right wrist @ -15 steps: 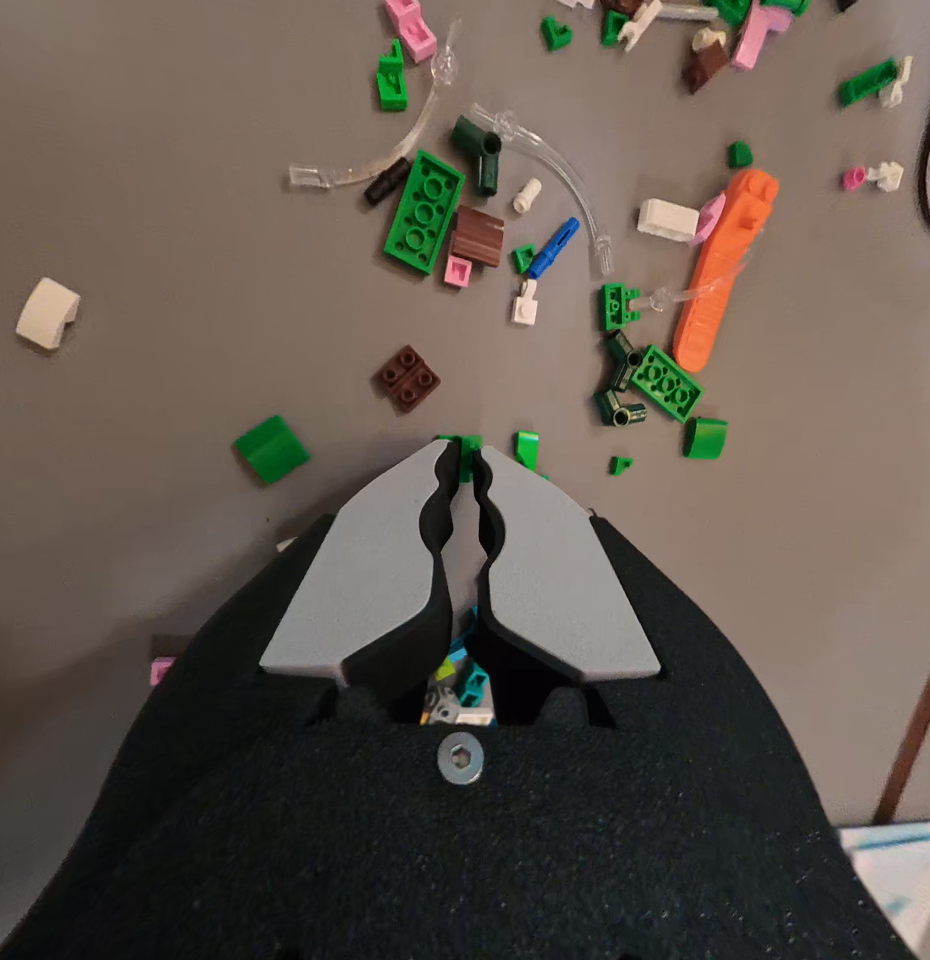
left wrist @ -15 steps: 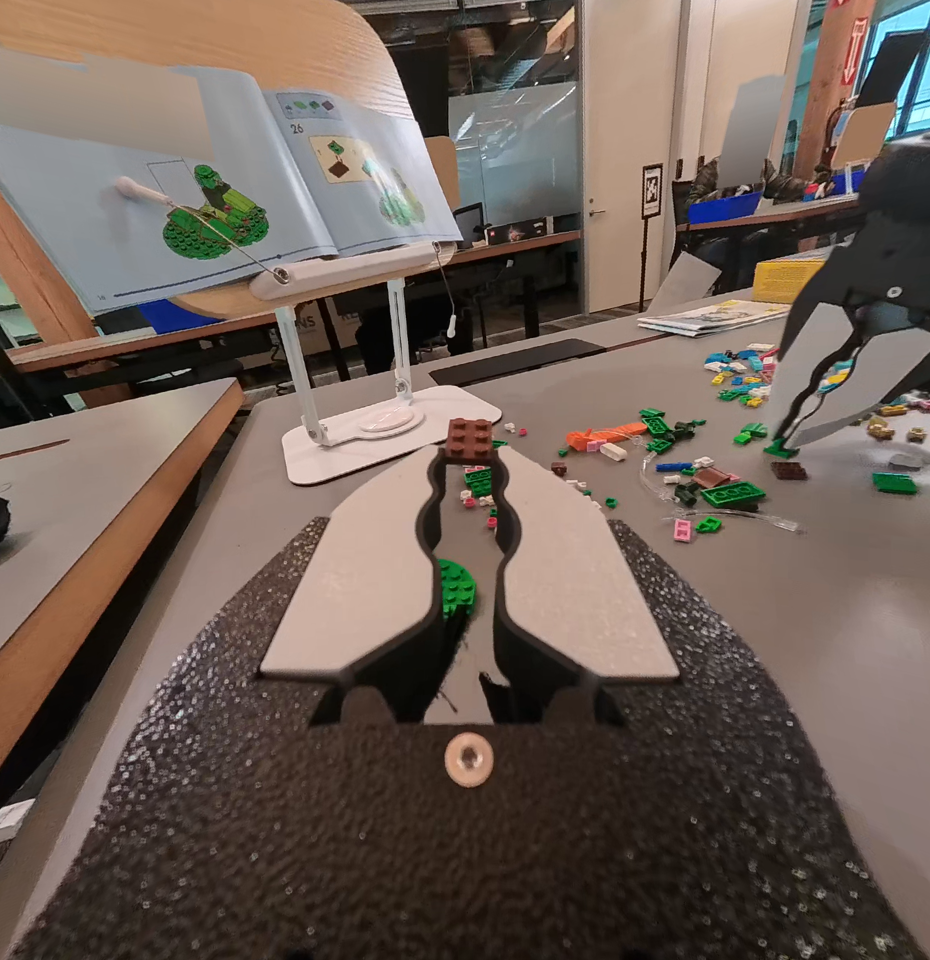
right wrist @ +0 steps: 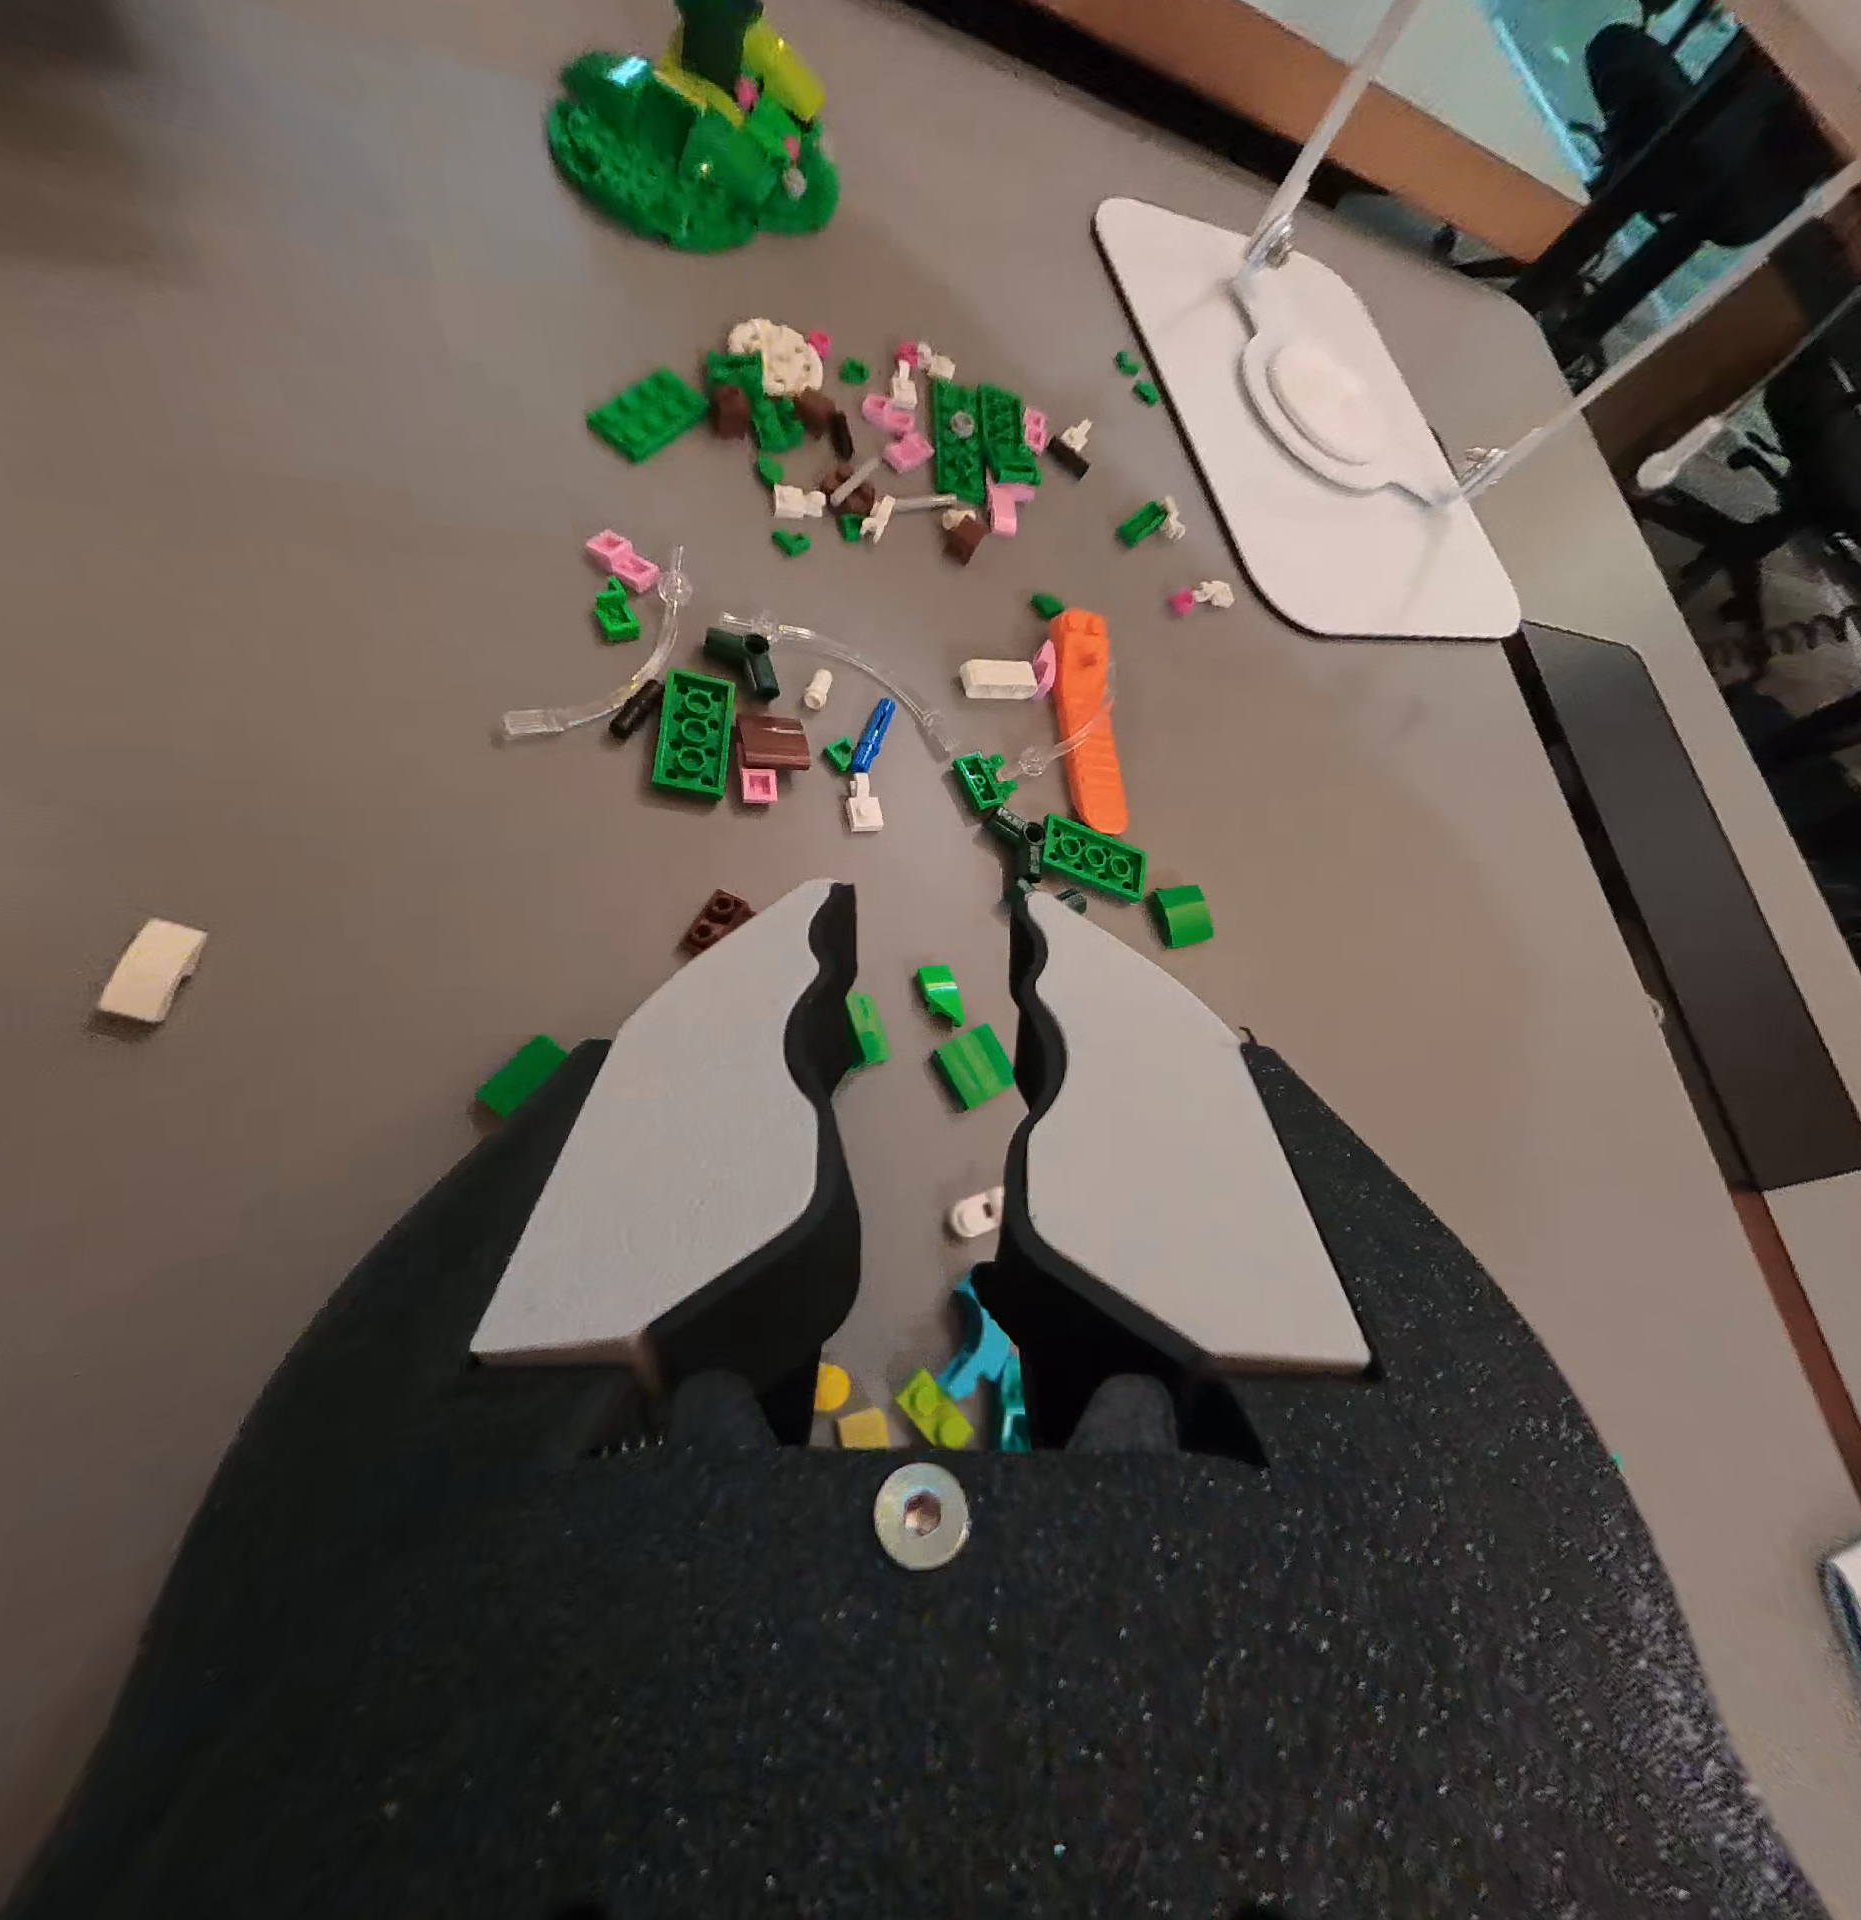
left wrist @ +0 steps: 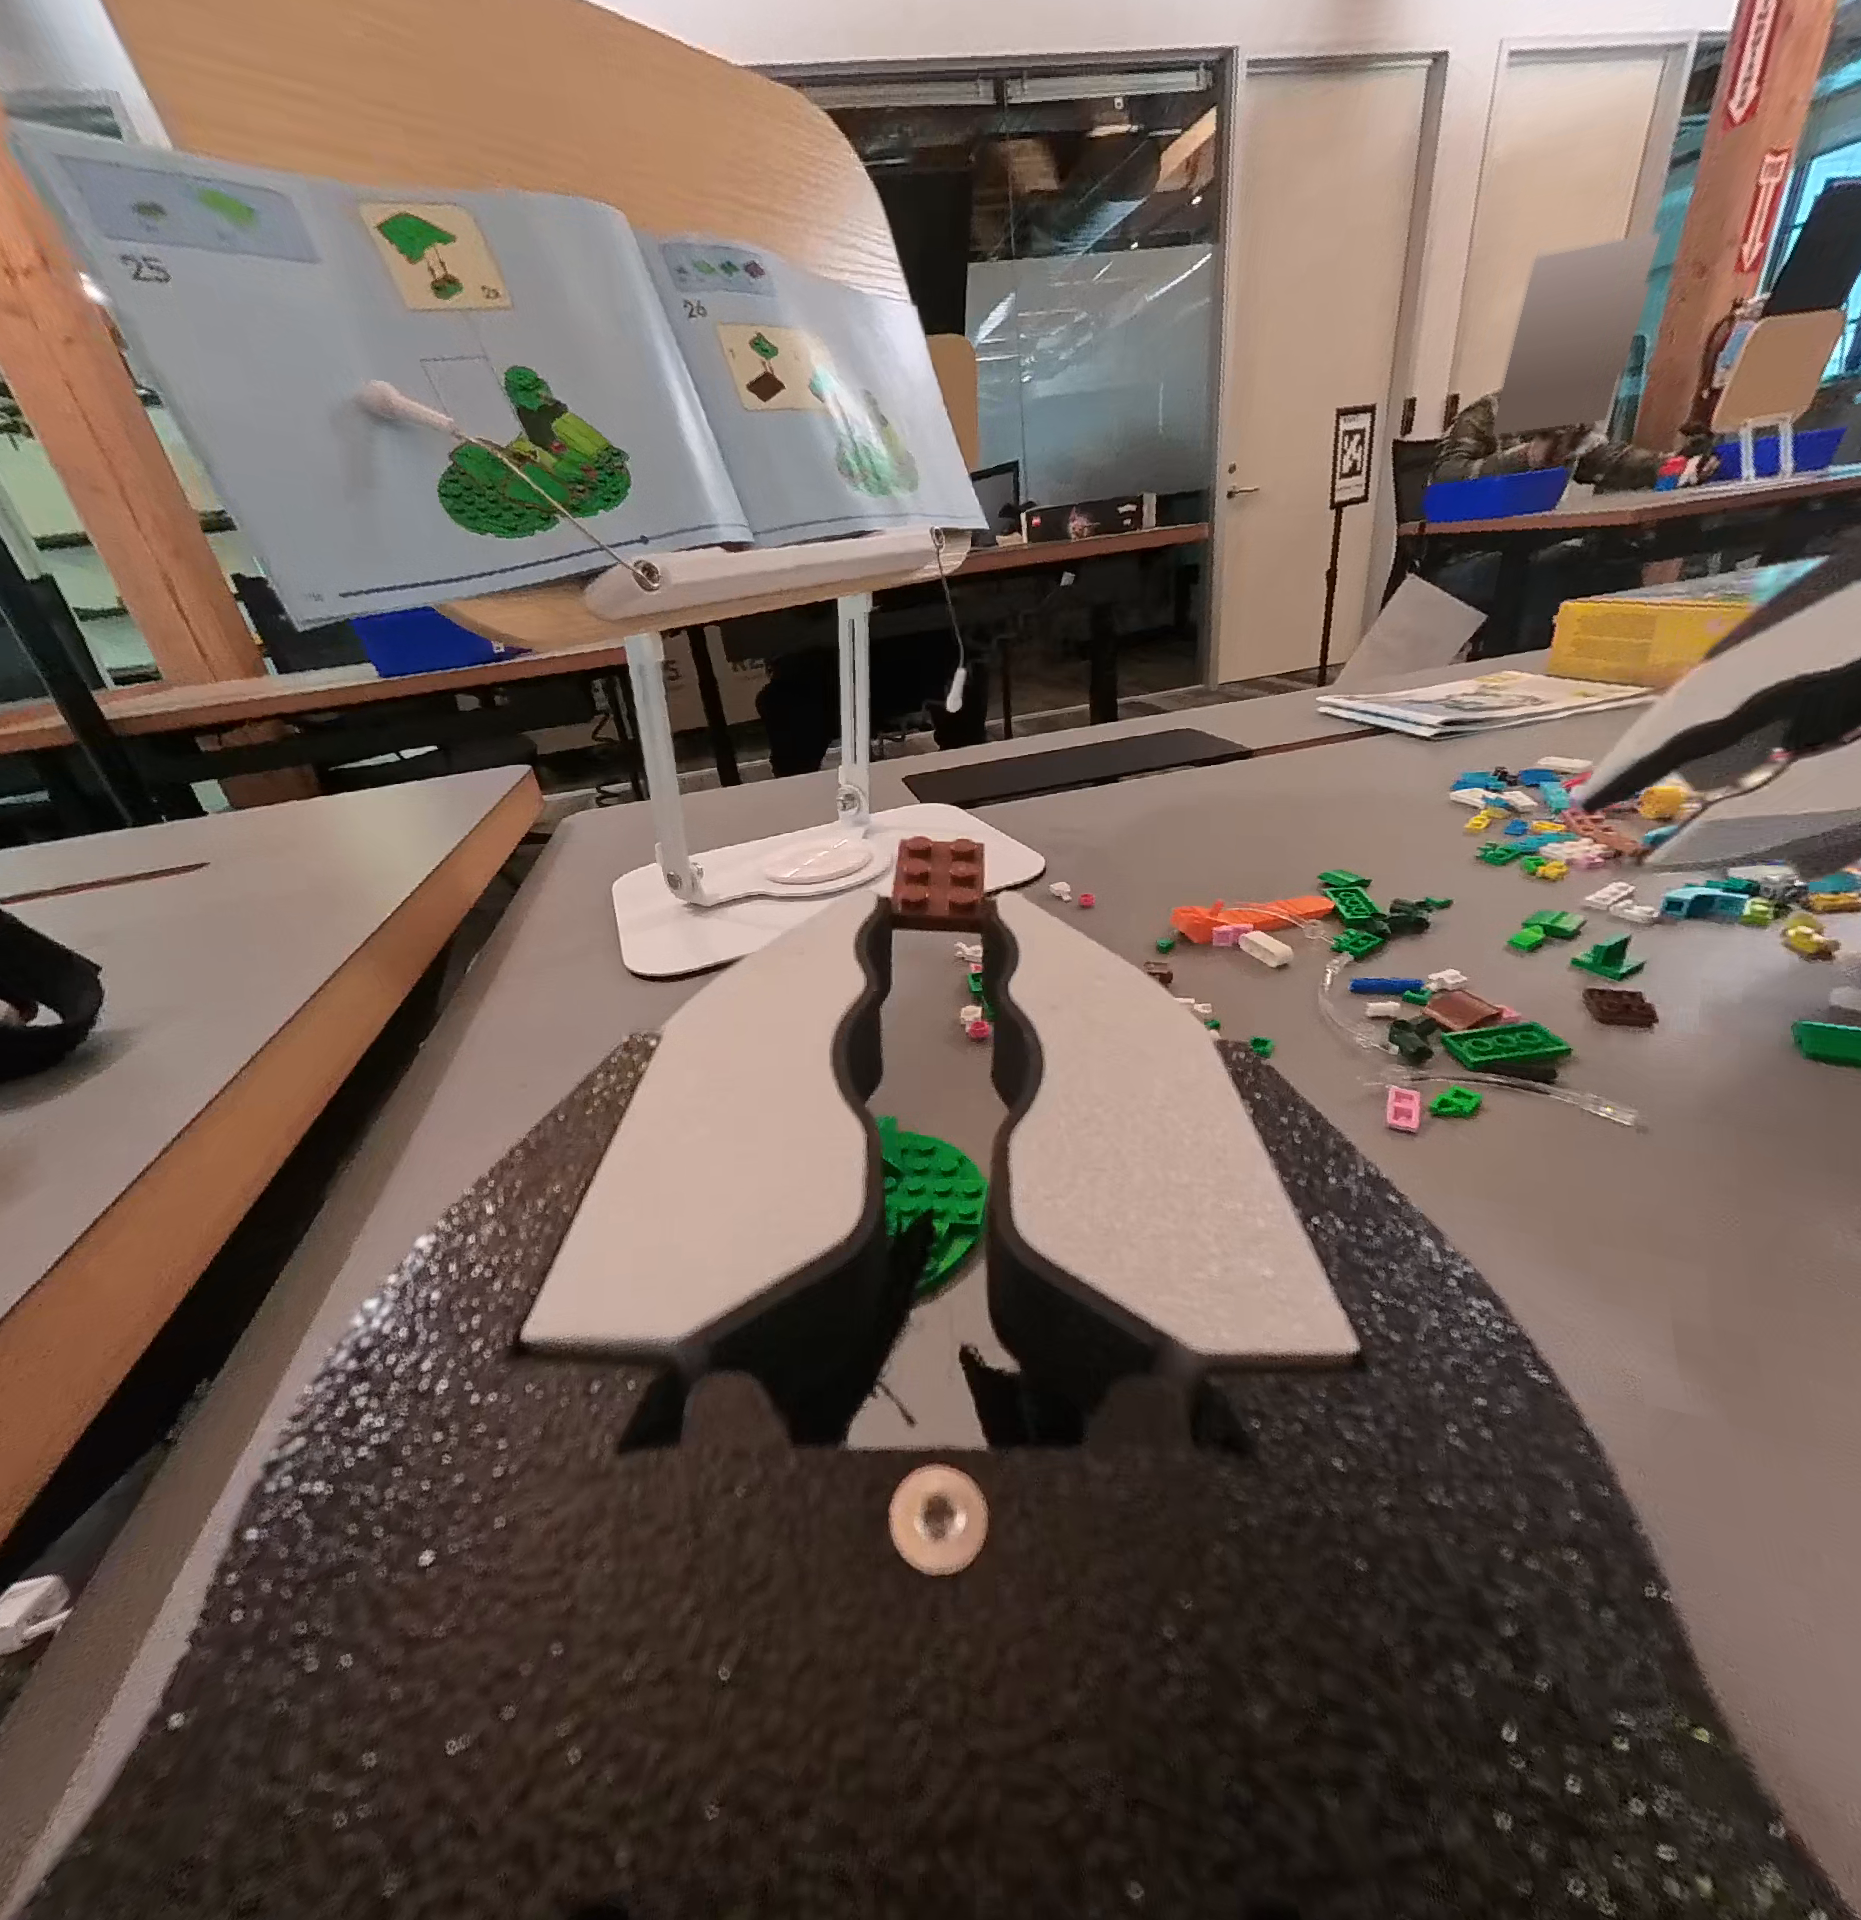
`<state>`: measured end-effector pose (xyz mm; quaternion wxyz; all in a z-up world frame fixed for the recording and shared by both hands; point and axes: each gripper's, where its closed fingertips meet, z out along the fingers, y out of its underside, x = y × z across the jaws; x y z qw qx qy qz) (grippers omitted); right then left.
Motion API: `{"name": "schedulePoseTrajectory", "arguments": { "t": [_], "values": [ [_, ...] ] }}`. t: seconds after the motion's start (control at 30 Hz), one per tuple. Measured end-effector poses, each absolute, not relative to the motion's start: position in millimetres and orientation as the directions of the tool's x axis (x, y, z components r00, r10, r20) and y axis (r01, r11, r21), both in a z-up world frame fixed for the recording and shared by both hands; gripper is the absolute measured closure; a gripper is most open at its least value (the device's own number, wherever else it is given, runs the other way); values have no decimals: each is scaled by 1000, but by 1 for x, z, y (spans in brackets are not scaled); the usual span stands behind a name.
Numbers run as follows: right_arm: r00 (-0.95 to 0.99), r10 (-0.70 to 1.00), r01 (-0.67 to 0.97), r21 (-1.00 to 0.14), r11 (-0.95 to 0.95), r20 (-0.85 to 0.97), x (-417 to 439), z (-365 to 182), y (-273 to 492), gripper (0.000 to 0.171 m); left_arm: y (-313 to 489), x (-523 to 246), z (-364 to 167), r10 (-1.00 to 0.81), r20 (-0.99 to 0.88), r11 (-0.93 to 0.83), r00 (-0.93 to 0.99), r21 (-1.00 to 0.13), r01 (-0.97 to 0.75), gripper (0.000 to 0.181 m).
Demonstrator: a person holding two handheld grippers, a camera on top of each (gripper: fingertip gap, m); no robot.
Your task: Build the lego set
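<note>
My left gripper [left wrist: 938, 920] is shut on a brown 2x3 plate [left wrist: 938, 881], held level above the table. Under its fingers lies the green round build [left wrist: 931, 1195], which also shows in the right wrist view [right wrist: 697, 145] at the far top. My right gripper [right wrist: 931, 902] is open and empty above the table, and it also shows at the right edge of the left wrist view [left wrist: 1622, 831]. Small green pieces [right wrist: 957, 1029] lie on the table between its fingers. A brown 2x2 plate [right wrist: 716, 920] lies just left of its left fingertip.
Loose pieces are scattered on the grey table [right wrist: 282, 520]: green plates [right wrist: 692, 732], an orange brick separator [right wrist: 1087, 717], and a white curved piece [right wrist: 152, 966]. The open instruction booklet [left wrist: 490, 395] rests on a white stand [left wrist: 801, 904]. A second table [left wrist: 230, 987] stands to the left. About 25 cm separates my left fingertips from my right. The right tips stand about 12 cm off the orange brick separator [right wrist: 1087, 717].
My right gripper has opened and lifted back from the table, and the small green piece at its tips now lies below. My left gripper still holds the brown plate and has tilted up slightly.
</note>
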<state>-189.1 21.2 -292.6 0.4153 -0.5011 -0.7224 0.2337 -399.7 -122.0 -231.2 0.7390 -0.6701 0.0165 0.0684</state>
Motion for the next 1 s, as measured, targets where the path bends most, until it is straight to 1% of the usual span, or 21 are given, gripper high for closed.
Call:
{"name": "schedulePoseTrajectory", "arguments": {
  "t": [0.13,0.23,0.27,0.37,0.53,0.7,0.8,1.0],
  "values": [
    [-177,932,544,-757,361,317,-203,-295,8,146,-119,-395,-233,62,-142,77,988,-986,-146,166],
    [-226,938,532,-774,343,261,-241,-296,-15,153,-114,-385,-238,32,-197,43,980,-979,-199,166],
    [-257,929,538,-758,368,268,-255,-299,-23,154,-113,-383,-240,30,-217,34,976,-975,-218,166],
    [-328,873,543,-684,488,362,-299,-309,-35,157,-112,-379,-243,16,-248,15,969,-969,-248,166],
    [-403,832,575,-602,554,381,-349,-327,-44,162,-110,-377,-245,-2,-251,4,968,-968,-251,165],
    [-448,843,630,-564,534,297,-358,-341,-47,158,-109,-374,-247,-18,-266,-9,964,-964,-266,166],
    [-457,840,634,-555,538,293,-359,-341,-47,155,-109,-373,-248,-26,-264,-12,964,-964,-264,165],
    [-460,851,643,-566,516,254,-362,-340,-50,154,-109,-374,-247,-34,-244,-10,969,-970,-244,166]
  ]
}}
